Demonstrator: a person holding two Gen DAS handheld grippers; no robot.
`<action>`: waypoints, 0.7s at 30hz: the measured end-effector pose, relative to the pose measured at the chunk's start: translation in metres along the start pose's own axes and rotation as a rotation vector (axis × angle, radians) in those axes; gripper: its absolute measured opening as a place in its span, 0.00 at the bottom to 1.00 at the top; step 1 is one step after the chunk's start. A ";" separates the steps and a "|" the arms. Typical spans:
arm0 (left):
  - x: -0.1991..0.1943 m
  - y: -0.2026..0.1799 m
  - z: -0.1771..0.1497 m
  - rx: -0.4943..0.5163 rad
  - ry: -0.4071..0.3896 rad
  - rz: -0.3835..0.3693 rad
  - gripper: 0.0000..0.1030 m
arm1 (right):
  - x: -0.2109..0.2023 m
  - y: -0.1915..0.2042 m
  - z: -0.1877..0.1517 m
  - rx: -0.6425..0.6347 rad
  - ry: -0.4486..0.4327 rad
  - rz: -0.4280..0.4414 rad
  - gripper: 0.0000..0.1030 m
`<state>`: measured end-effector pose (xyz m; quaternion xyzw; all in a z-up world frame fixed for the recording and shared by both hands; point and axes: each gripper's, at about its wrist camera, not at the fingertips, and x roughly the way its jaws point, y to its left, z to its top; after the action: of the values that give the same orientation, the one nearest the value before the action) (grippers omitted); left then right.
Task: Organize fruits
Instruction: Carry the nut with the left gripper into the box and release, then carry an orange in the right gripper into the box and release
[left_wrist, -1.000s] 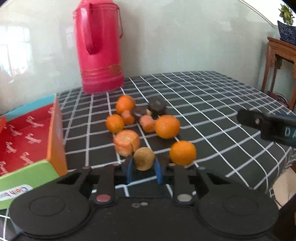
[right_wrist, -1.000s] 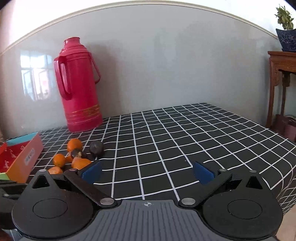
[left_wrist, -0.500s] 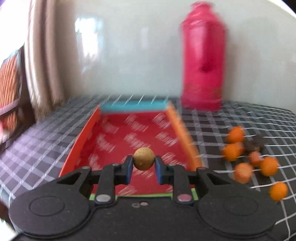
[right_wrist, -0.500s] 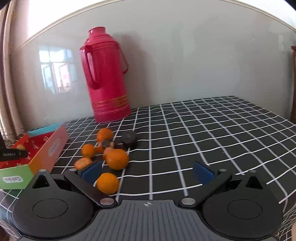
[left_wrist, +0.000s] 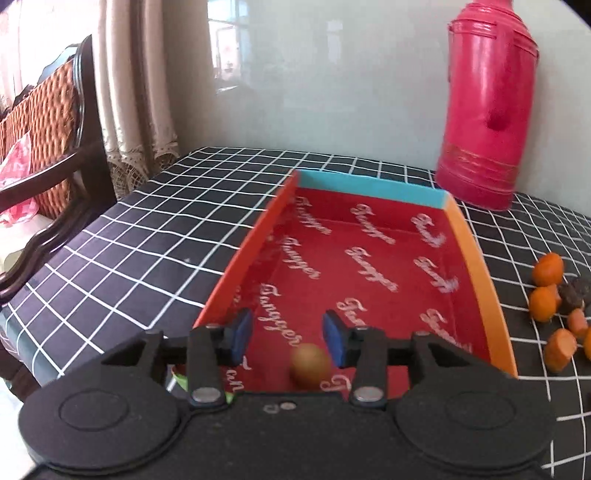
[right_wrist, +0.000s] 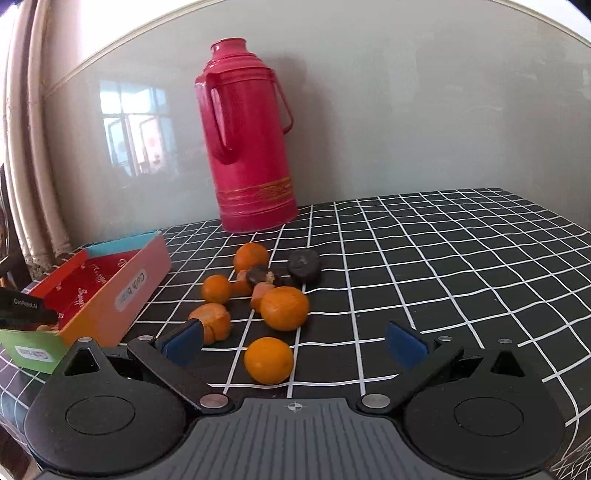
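My left gripper is open above the near end of the red-lined box. A small brown round fruit is free of the pads, blurred, low in the box. My right gripper is open and empty just above the checked cloth, with an orange lying between its fingers. A larger orange, smaller orange fruits and dark fruits lie in a cluster beyond it. The box stands to the left of the cluster, with the left gripper's tip over it.
A tall red thermos stands at the back by the wall, behind the box and the fruit. The table carries a black cloth with white checks. A wooden chair and a curtain are beyond the table's left edge.
My left gripper has opened over the box and let go of the brown fruit, which drops into it. My right gripper has moved closer to the fruit cluster, now around the nearest orange.
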<state>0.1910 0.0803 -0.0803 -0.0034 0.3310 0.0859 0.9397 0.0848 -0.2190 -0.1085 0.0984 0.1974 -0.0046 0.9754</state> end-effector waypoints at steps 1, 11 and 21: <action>-0.001 0.002 0.000 -0.012 -0.002 -0.005 0.33 | 0.000 0.001 0.000 -0.005 0.001 0.003 1.00; -0.042 -0.019 -0.008 0.035 -0.138 -0.095 0.90 | 0.010 0.014 -0.006 -0.070 0.009 0.037 0.99; -0.079 0.006 -0.021 0.084 -0.249 -0.019 0.93 | 0.035 0.017 -0.013 -0.085 0.094 0.012 0.33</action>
<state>0.1166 0.0718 -0.0475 0.0433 0.2149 0.0627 0.9737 0.1130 -0.1986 -0.1305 0.0580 0.2421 0.0142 0.9684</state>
